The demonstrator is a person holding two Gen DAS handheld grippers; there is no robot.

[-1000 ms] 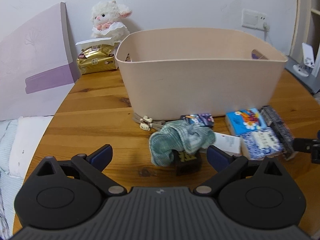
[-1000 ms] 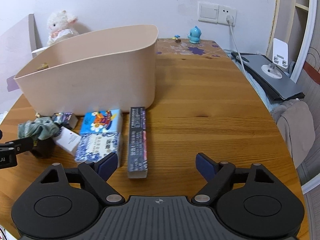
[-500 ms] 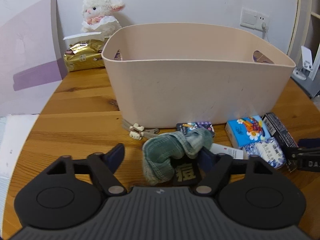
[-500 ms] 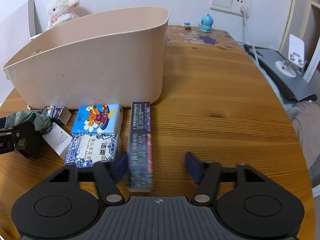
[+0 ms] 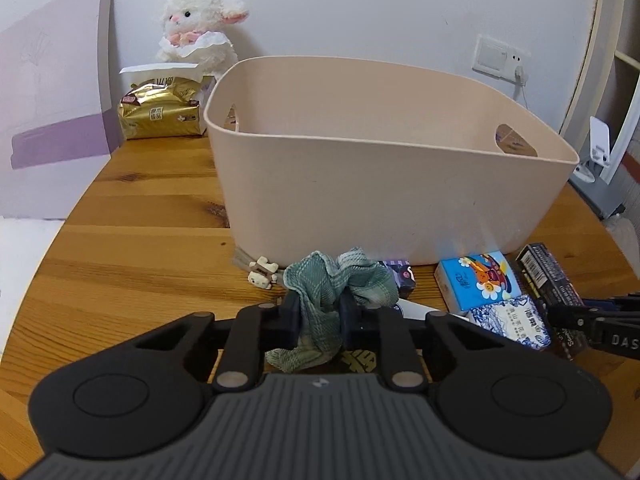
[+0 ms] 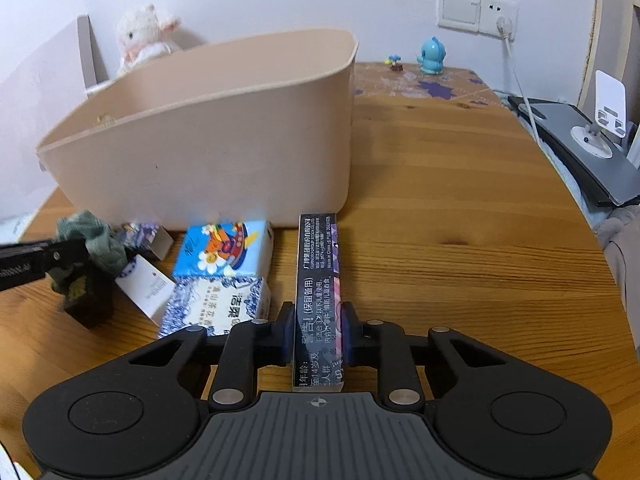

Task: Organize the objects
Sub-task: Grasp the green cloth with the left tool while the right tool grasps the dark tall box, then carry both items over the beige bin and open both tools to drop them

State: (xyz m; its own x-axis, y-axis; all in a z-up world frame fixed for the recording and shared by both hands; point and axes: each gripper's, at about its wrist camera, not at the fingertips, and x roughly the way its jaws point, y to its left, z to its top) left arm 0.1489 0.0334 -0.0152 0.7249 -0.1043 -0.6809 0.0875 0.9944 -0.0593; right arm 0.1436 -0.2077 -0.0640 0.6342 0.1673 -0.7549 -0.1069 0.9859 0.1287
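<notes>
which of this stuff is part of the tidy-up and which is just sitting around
Part of the job:
- green cloth, in the left tongs
- long dark box, in the right tongs
- beige tub
- cartoon tissue pack
- blue-and-white tissue pack

Just lying about:
- plush lamb
- gold tissue pack
- blue figurine

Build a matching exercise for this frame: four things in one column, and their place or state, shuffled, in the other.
Things:
1. green cloth
2. long dark box
3. plush lamb
4. blue figurine

Places or states:
A. far table edge, below the wall socket
B. pinched in the left claw
C. behind the beige bin, by the wall
D. clamped in the right claw

Pairs: 1-B, 2-D, 3-C, 4-A
</notes>
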